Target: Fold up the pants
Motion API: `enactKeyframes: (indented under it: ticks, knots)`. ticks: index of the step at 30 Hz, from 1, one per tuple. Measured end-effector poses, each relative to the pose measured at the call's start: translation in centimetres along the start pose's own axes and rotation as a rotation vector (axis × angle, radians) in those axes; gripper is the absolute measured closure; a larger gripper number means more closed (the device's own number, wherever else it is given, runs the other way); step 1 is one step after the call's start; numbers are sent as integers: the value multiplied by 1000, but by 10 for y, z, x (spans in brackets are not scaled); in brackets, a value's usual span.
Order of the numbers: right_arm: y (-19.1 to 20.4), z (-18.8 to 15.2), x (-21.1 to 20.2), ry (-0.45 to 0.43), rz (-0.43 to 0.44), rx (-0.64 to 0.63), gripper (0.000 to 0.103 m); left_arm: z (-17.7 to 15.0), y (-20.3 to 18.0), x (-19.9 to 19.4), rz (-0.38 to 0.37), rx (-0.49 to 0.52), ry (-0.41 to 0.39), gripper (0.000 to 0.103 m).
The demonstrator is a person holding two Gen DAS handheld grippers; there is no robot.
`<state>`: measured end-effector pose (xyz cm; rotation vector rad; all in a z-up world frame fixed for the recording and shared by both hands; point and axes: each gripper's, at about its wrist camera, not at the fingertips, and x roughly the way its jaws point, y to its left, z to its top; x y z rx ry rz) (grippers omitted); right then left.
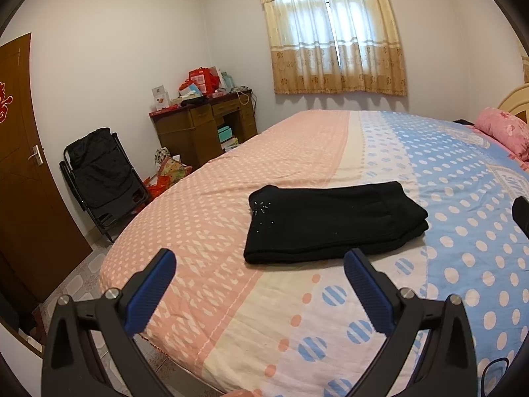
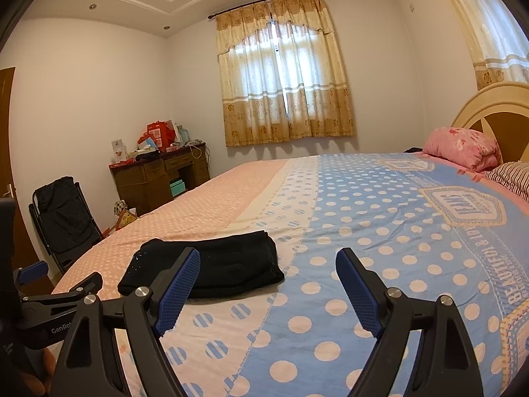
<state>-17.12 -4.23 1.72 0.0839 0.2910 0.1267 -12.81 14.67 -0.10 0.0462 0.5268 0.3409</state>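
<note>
Black pants [image 1: 334,220] lie folded into a compact rectangle on the bed [image 1: 297,314], with small shiny studs near their left end. They also show in the right wrist view [image 2: 228,266]. My left gripper [image 1: 259,269] is open and empty, held above the bed just in front of the pants. My right gripper [image 2: 267,284] is open and empty, to the right of the pants, its left finger [image 2: 178,291] overlapping their near edge in view. The left gripper's body shows in the right wrist view [image 2: 56,301].
The bed [image 2: 380,264] has a pink and blue dotted cover. Pink pillows [image 2: 463,147] and a headboard [image 2: 496,106] are at the far right. A wooden desk [image 1: 205,125] with boxes, a black folding chair [image 1: 102,178], and a brown door [image 1: 23,165] stand at left.
</note>
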Motion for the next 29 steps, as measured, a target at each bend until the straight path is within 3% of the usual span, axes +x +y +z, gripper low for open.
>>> enactKeyframes:
  ticks: [22, 29]
  knots:
    - [17, 10, 21, -9, 14, -17, 17, 14, -5, -1, -41, -33, -13, 0]
    - [15, 11, 27, 27, 25, 15, 17, 22, -10, 0, -51, -32, -51, 0]
